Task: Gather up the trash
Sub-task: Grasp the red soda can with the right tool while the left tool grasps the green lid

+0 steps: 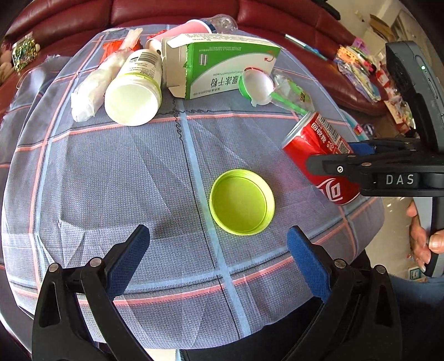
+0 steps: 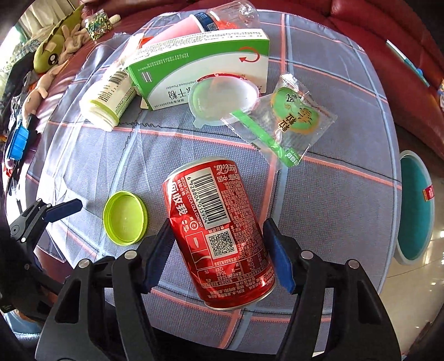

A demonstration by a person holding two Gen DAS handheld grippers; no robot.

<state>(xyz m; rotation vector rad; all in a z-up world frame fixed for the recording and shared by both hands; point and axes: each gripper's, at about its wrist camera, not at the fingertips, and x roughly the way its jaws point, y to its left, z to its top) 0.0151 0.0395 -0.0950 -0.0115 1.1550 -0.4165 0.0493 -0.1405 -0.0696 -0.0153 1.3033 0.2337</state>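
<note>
Trash is lying scattered on the cloth-covered bench; the right gripper is clamping its fingers on the red can, while the left gripper, fingers wide, is hovering near the green lid. Next comes lifting the can clear.

1. I see the can at 6 o'clock in my right view as glossy red metal with a bare silvery rim.
2. The cloth under it is matt, coarse weave.
3. The lid looks like smooth green plastic.
4. The box at 12 o'clock is satin cardboard, torn at one end.
5. The wrapper is shiny clear film.
6. The sofa looks like glossy red leather.
7. My pads are matt blue, ribbed.
</note>
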